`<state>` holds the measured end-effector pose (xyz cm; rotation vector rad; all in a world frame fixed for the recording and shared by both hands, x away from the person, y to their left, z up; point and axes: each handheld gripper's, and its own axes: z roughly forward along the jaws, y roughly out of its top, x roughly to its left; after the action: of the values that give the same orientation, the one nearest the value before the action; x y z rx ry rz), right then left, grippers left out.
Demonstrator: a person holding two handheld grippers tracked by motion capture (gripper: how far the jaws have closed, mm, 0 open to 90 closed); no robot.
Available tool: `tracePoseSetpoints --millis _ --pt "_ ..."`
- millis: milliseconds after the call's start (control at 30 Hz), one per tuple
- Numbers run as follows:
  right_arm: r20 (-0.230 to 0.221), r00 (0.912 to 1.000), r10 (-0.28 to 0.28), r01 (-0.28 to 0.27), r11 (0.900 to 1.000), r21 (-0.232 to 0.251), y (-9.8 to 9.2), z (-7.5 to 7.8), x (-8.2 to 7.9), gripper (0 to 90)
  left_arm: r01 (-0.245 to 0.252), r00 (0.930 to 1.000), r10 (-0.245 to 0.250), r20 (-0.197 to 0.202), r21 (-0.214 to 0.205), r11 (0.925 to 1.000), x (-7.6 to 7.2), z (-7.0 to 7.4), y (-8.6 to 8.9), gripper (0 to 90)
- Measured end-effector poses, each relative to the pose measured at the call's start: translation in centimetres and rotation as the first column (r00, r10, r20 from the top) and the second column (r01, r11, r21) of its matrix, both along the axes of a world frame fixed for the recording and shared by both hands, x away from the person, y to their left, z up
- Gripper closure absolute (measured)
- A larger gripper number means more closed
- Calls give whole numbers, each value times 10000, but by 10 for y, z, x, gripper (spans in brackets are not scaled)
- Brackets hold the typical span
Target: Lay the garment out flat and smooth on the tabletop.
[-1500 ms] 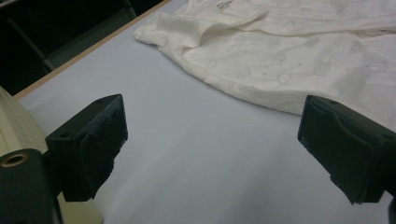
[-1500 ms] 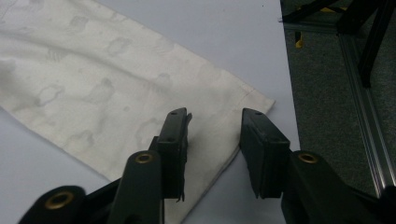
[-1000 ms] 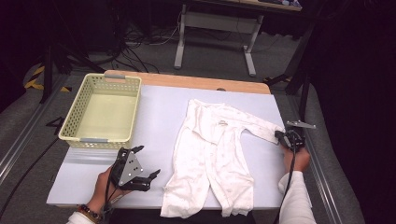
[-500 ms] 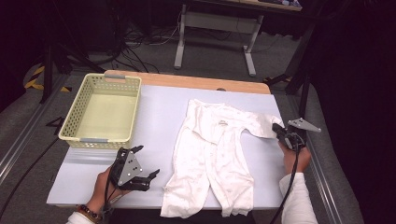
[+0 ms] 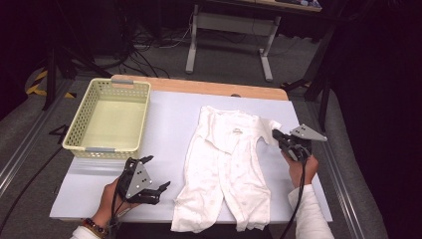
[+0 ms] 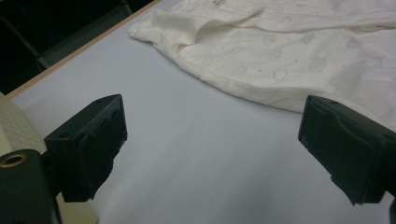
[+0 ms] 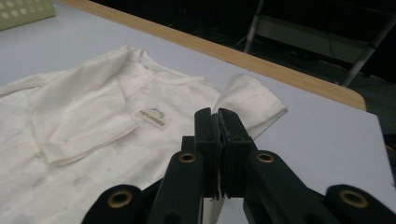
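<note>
A white baby garment (image 5: 231, 164) lies flat on the pale table top (image 5: 169, 119), its neck toward the far side. My right gripper (image 5: 275, 133) is shut on the end of the garment's right sleeve (image 7: 252, 102), which is lifted a little off the table; in the right gripper view the gripper (image 7: 215, 116) has fabric pinched between its jaws. My left gripper (image 5: 155, 173) rests open on the table near the front left, just left of the garment's lower edge. Seen from the left gripper view, the gripper (image 6: 219, 149) has only bare table between its jaws and the garment (image 6: 289, 60) lies beyond.
A pale yellow slotted basket (image 5: 79, 129) stands at the far left of the table. A wooden strip (image 5: 199, 87) runs along the far edge. Dark floor, cables and a desk frame (image 5: 229, 45) lie beyond the table.
My right gripper has risen and moved toward the far side and slightly left, carrying the sleeve end with it. The left gripper has stayed put.
</note>
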<state>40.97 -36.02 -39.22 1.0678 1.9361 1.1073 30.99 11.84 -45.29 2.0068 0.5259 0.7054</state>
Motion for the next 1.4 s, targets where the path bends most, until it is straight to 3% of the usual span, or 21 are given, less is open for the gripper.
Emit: tracePoseSetpoints --millis 233,700,1200,1400 --pt "74 9975 704 -703 9974 -136 25 -1 -3 879 23 10000 -23 24 63 10000 0 0 0 89" --pt "3 9874 1580 -1579 9867 -375 54 -7 -7 879 43 10000 -43 -52 0 10000 0 0 0 87" --pt "-336 9635 2657 -2674 9616 -622 83 -14 -12 875 20 10000 -20 -6 -17 10000 0 0 1 89" --pt "-587 9497 3076 -3119 9459 -896 93 -19 -15 873 61 10000 -61 15 -16 10000 -1 0 1 89"
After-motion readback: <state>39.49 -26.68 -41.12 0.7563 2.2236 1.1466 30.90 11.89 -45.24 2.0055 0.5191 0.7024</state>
